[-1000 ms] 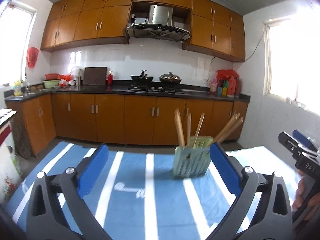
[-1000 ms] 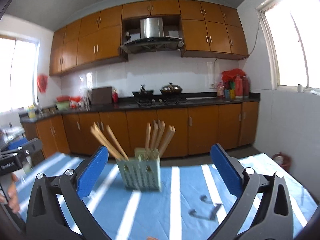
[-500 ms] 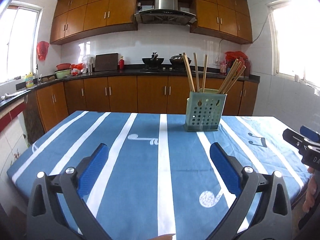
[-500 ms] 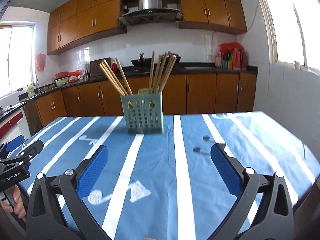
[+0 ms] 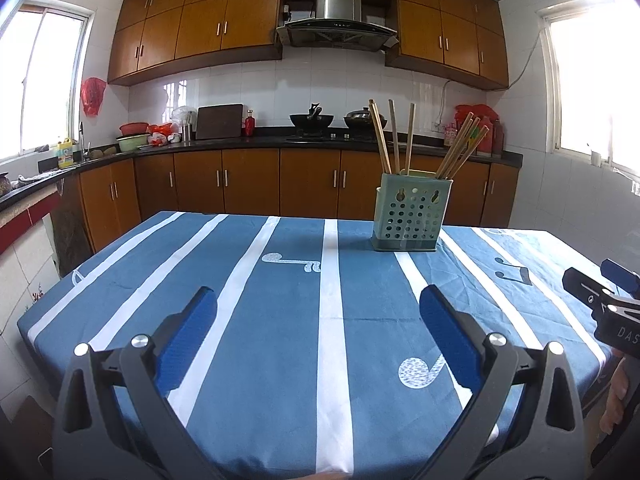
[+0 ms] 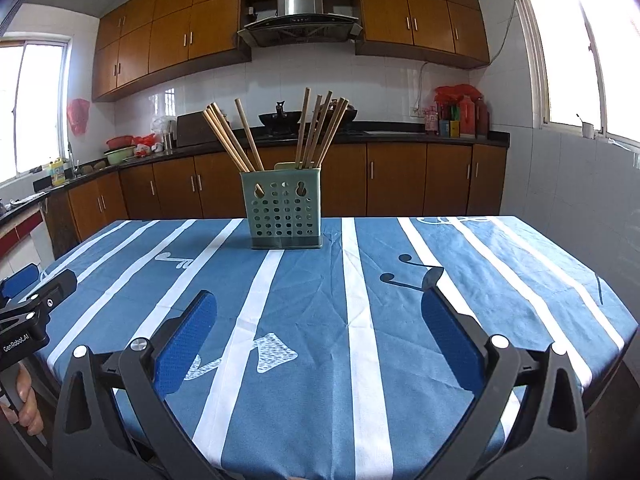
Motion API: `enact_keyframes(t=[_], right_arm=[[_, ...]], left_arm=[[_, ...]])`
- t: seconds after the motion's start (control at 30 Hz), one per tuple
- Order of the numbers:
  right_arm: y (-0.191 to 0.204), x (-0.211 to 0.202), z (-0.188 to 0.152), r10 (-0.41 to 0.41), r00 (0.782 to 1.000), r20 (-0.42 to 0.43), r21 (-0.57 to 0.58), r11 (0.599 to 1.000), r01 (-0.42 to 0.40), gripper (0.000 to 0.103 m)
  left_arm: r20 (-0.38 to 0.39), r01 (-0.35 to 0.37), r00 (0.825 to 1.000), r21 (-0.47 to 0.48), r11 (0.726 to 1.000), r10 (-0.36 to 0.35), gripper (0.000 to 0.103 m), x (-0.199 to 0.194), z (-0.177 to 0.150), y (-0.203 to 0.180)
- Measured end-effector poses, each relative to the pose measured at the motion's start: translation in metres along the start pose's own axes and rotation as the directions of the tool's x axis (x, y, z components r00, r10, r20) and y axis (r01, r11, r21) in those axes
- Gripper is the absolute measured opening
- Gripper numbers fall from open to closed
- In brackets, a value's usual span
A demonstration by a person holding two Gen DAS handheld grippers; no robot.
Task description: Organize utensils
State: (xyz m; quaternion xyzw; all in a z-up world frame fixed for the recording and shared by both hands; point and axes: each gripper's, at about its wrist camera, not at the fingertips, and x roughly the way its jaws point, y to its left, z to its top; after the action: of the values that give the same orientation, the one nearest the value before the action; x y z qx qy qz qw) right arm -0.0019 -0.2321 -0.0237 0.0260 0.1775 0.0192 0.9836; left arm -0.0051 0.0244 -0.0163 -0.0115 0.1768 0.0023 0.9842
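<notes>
Chopsticks point(image 6: 316, 132) upright in green holder point(image 6: 285, 210) on striped tablecloth point(image 6: 360, 300), both claws wide, empty.

Kitchen surroundings, non-task items only.
Tabletop point(image 5: 280, 320) carries a blue cloth with white stripes and music-note prints. Brown wall cabinets point(image 5: 192, 32) flank a steel range hood point(image 5: 338, 16) over white tile. On the dark counter point(image 5: 240, 142): a wok point(image 5: 311, 120) and a lidded pot point(image 5: 364, 119) on the stove, a dark cutting board point(image 5: 219, 121), a red bottle point(image 5: 249, 123), a green basin point(image 5: 130, 143). Red bottles point(image 6: 464, 116) stand at the counter's right end. A red bag point(image 5: 93, 96) hangs by the left window point(image 5: 44, 84).
</notes>
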Motion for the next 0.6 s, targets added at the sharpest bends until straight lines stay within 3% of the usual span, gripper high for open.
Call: enact_keyframes(t=[0.6], right_arm=[[-0.0034, 0.0001, -0.0028, -0.006, 1.0, -0.011, 0.018, 1.0, 0.006, 0.101]], left_arm=[[-0.028, 0.001, 1.0, 0.016, 1.0, -0.001, 0.099, 0.0055, -0.0024, -0.0078]])
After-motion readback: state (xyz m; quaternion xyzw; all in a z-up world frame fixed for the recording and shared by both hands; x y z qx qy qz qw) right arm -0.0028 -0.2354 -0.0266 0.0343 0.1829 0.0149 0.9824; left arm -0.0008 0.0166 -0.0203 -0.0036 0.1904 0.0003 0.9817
